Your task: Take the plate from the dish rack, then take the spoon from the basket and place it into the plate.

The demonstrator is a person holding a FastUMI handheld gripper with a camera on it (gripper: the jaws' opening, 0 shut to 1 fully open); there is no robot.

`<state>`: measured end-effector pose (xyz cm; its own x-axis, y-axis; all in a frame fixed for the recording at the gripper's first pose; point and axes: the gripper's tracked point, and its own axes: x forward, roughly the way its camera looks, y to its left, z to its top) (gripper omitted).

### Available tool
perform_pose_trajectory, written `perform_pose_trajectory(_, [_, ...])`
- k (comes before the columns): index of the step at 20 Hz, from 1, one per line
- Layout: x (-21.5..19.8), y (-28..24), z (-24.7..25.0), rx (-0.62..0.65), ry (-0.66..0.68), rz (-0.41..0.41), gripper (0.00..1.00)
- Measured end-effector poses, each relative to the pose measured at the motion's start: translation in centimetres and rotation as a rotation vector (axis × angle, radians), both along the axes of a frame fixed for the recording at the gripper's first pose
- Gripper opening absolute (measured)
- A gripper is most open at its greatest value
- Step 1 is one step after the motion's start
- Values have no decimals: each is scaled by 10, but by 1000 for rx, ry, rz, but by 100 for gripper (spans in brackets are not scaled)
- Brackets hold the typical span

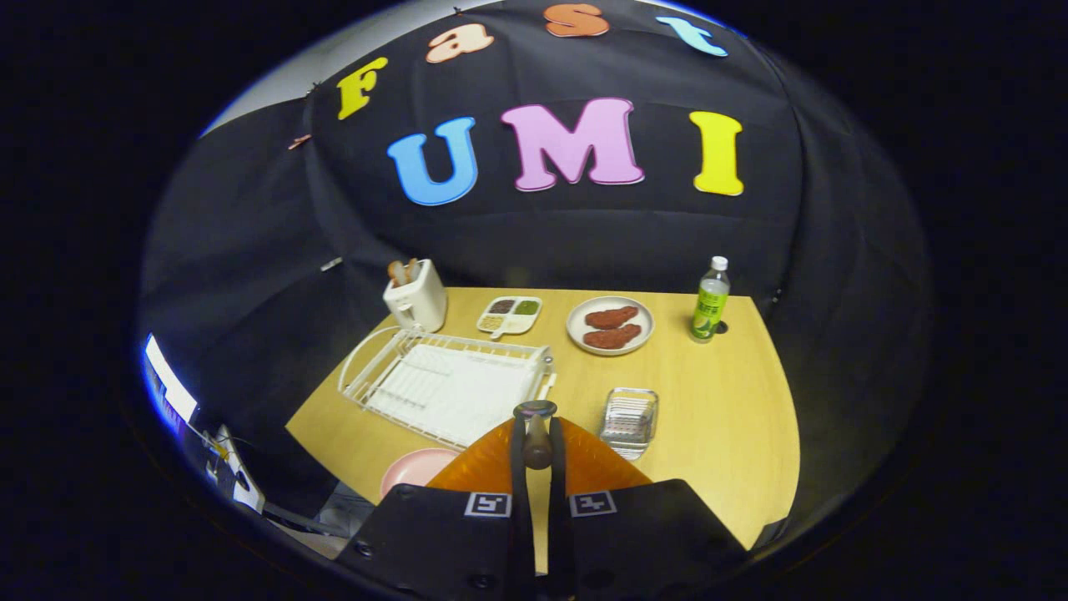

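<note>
on the counter [734, 392]: a toaster [415, 298], a divided tray [510, 315], a white dish [610, 325] of two meat pieces, a green-labelled bottle [710, 300].

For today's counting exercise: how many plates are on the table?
2: a white plate with meat beyond the basket, and a pink plate beside the hand-held gripper, partly hidden.

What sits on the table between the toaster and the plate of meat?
In the gripper view, a small divided tray lies between the toaster and the meat plate.

The gripper [537, 434] is closed, its fingers apparently pinching a spoon [536, 415].
</note>
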<state>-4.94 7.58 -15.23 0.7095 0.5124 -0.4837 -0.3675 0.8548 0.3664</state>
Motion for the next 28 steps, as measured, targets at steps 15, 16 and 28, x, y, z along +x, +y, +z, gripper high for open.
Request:
perform_pose_trajectory(15, [-70, 181, -113, -44, 76, 378, 10])
perform_pose_trajectory(16, [-70, 186, -117, -39, 76, 385, 10])
perform_pose_trajectory(28, [-86, 180, -175, -82, 208, 477, 12])
